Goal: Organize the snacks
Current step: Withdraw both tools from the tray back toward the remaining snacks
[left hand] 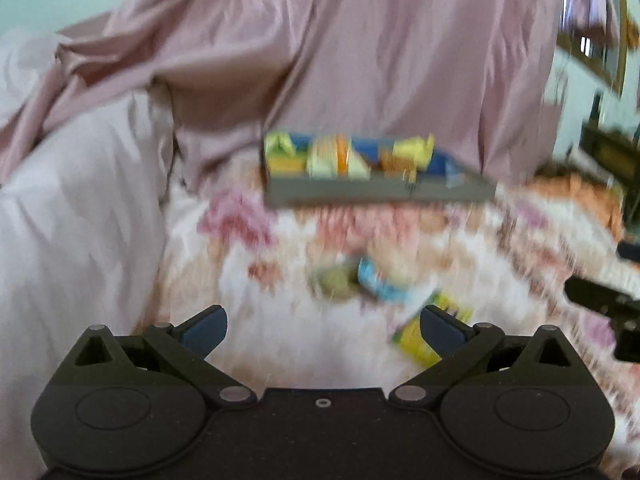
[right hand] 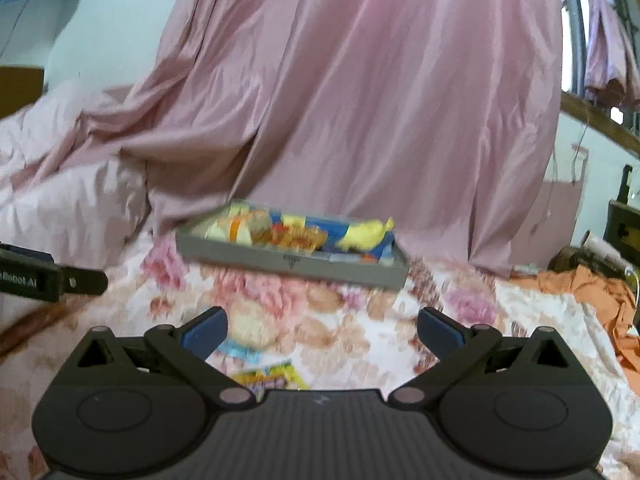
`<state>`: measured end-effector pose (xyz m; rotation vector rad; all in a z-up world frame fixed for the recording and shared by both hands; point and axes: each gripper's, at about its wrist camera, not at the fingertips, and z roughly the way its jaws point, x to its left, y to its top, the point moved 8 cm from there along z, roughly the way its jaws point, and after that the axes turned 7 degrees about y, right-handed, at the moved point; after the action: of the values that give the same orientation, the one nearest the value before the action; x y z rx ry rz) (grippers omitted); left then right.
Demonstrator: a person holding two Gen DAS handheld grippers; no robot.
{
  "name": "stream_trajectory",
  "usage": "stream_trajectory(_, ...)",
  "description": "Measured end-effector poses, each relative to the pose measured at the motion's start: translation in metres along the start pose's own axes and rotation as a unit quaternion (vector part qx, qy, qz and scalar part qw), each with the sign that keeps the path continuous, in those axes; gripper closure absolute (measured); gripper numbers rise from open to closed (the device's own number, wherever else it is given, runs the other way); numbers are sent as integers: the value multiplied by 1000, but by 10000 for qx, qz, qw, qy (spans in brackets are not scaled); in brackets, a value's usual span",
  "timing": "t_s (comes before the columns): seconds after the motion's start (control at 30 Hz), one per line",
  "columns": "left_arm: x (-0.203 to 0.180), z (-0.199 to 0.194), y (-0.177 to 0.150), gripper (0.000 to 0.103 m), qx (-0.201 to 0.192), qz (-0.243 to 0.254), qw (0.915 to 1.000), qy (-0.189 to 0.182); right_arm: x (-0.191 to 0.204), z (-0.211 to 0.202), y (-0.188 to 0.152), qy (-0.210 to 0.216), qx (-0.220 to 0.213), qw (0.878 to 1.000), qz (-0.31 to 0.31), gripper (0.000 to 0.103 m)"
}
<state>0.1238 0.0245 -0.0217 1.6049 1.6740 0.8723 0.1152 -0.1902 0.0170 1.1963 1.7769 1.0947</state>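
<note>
Left wrist view: both grippers empty, loose snacks ahead on bed.

L gripper [left hand: 323, 326] fingers [left hand: 204, 330] spread wide, nothing btwn; yellow packet [left hand: 424, 340] just beside its right fingertip, long axis diagonal, blue packet [left hand: 380, 282] slightly beyond. R gripper [right hand: 322, 328] also wide, empty; same packets low by its left finger. Grey tray [left hand: 376, 192] w/ sorted snacks sits farther ahead on floral bedspread [left hand: 280, 320]. L looks nearer, though blur limits certainty.

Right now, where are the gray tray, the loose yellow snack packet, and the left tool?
gray tray [right hand: 256, 256]: right wrist view, on its front wall.
yellow snack packet [left hand: 416, 340]: left wrist view, on the wrapper's middle.
left tool [left hand: 323, 326]: left wrist view, midway between its open fingertips.
</note>
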Motion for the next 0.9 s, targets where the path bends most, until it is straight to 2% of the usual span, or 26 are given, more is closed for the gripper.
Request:
stream_trajectory(0.2, 8, 18, -14, 1, 293, -27, 9995, 81, 13, 13, -27, 24, 414, 9988, -272, 0)
stream_trajectory(0.6, 13, 48, -33, 1, 761, -68, 9970, 106, 19, 45, -72, 174, 1270, 9917, -120, 0)
stream_trajectory(0.9, 9, 66, -34, 1, 754, -93, 9971, -57, 24, 66, -88, 281, 1605, 9866, -114, 0)
